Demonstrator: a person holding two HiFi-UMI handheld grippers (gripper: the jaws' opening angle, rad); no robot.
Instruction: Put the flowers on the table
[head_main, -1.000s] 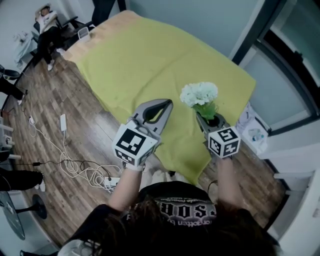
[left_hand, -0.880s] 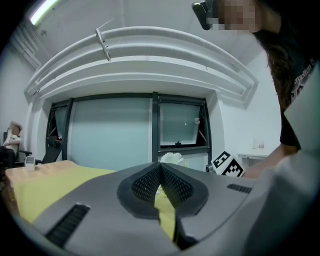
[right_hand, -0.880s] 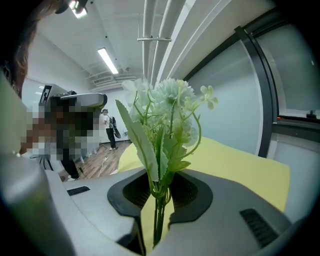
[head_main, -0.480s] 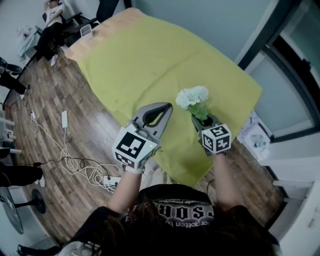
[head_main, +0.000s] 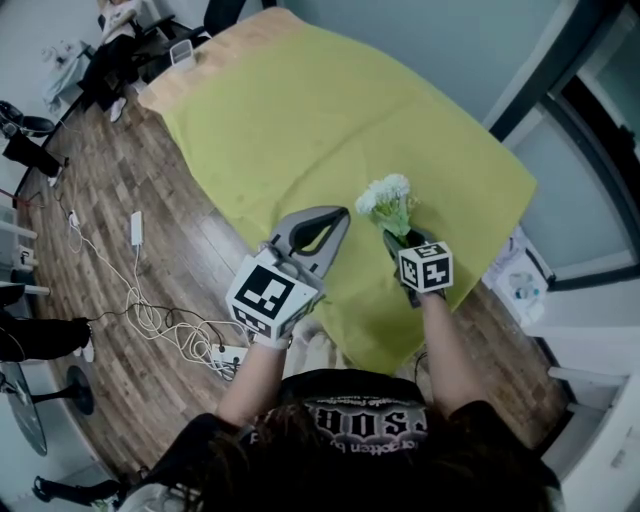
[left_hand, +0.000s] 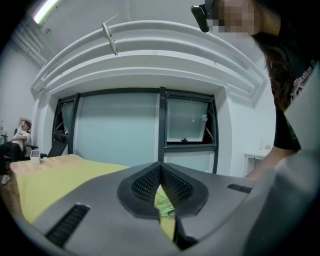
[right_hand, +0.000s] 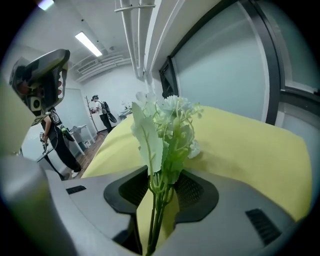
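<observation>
A bunch of white flowers (head_main: 388, 195) with green stems stands upright between the jaws of my right gripper (head_main: 402, 238), low over the near right part of the table with the yellow-green cloth (head_main: 300, 110). In the right gripper view the stems (right_hand: 159, 200) run up through the jaws of the right gripper (right_hand: 162, 175). The jaws are opening, and cloth shows in the gap beside the stems. The blooms (right_hand: 172, 112) rise above the pads. My left gripper (head_main: 335, 215) hovers to the left of the flowers over the table's near edge. That left gripper (left_hand: 160, 167) is shut, with nothing in it.
White cables (head_main: 150, 320) and a power strip (head_main: 135, 228) lie on the wood floor at the left. A white bin (head_main: 510, 275) stands on the floor past the table's right corner. Glass windows close the far side. A person (right_hand: 102, 112) stands far off.
My right gripper has carried the flowers down toward the cloth, and its jaws have parted a little around the stems. The left gripper has held its place.
</observation>
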